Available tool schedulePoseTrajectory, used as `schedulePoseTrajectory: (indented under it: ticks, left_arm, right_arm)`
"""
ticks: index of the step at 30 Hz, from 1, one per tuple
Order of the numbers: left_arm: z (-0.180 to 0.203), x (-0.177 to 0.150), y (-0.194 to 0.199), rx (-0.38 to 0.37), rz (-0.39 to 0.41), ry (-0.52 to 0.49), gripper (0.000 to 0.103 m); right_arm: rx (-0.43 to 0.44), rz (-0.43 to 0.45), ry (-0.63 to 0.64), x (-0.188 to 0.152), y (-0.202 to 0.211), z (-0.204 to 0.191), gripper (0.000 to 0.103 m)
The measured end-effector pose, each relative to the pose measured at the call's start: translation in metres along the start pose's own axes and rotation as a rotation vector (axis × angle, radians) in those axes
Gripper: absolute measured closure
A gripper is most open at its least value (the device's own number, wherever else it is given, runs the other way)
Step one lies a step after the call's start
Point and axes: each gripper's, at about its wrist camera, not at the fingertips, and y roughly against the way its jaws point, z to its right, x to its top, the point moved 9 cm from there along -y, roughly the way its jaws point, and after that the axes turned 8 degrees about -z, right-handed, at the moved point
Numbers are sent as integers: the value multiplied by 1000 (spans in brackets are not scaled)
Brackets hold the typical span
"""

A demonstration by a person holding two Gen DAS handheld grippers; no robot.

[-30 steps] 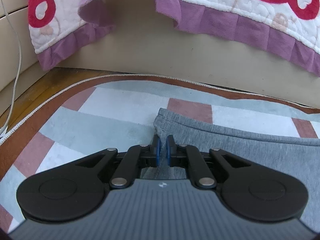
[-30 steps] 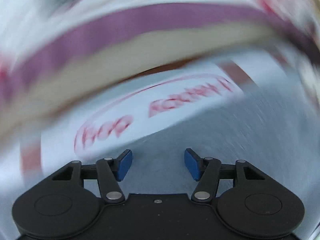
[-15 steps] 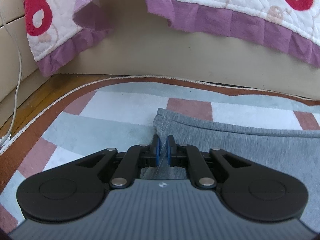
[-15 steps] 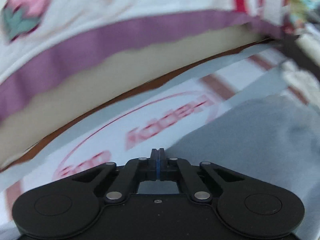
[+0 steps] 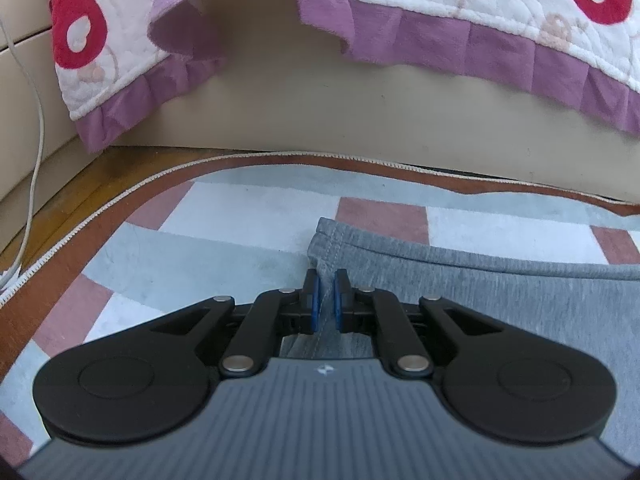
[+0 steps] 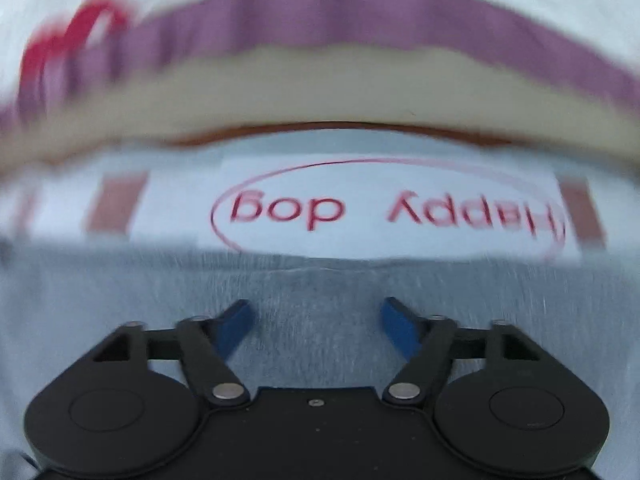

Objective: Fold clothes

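A grey knit garment point(image 5: 480, 280) lies flat on a patterned rug point(image 5: 248, 216), its stitched corner pointing away from me. My left gripper point(image 5: 325, 296) is shut on that corner, a ridge of grey cloth pinched between the blue pads point(image 5: 315, 300). In the right wrist view the same grey garment point(image 6: 320, 292) fills the lower half, blurred by motion. My right gripper point(image 6: 316, 316) hovers over it, open, its blue fingers point(image 6: 236, 328) spread wide with nothing between them.
A beige bed base point(image 5: 320, 120) stands just beyond the rug, with a white, red and purple quilt point(image 5: 480, 32) hanging over it. A white cable point(image 5: 38, 120) trails down at the left over wooden floor. The rug point(image 6: 392, 208) bears red lettering in an oval.
My right gripper was shut half a second ago and has opened, swinging back over the grey cloth. The left gripper keeps its hold on the corner and has barely shifted.
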Motion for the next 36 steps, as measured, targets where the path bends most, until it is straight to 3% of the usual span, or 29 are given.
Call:
schedulePoseTrajectory:
  ticks: [2,4,5,7,8,9,12,18,23,25,26,27,29,31,34,36]
  left_arm:
    - [0,0,0,0,0,0,96]
    - [1,0,-1,4,2,-5,96]
    - [1,0,-1,4,3,-5,96]
    - [1,-1,-1,2,5,0,96]
    - [0,-1,-1,0,6,4,96]
    - [0,-1,-1,0,6,7,96]
    - [1,-2,3,7,9,-3,96]
    - [-2,-3,6,-9,16,15,96]
    - [3,0,10,26,26,-9,95]
    - [8,3,17,46,32,-32,88]
    - [10,4,20,55,35,-44,88]
    - [12,6,23,65,38,-55,88]
    - [17,8,30,85,43,-79,87]
    - [23,11,38,95,49,-100,79]
    - [58,15,62,-32,56,-104,71]
    - [81,18,78,-117,61,-107,70]
  right_arm:
    - [-34,60,28,2,-13,-7,5]
    - [-38,108,-31,0,-10,-9,8]
    - [-44,125,-42,-2,-7,-12,16]
    - [-44,166,-55,-4,0,-19,48]
    - [-52,187,-81,-2,2,-20,84]
    - [-66,192,-121,0,0,-16,99]
    - [-115,210,-136,5,-1,-17,102]
    - [-299,235,-137,7,5,3,103]
    - [-299,192,-118,11,3,2,103]
    - [-304,195,-187,10,13,18,94]
    - [-306,197,-223,9,18,26,76]
    - [-308,199,-258,9,23,35,66]
    - [-325,217,-352,1,42,61,64]
    - [-325,239,-479,-18,71,101,60]
    - [-286,259,-611,-58,108,150,56]
    - [-254,255,-676,-92,126,168,42]
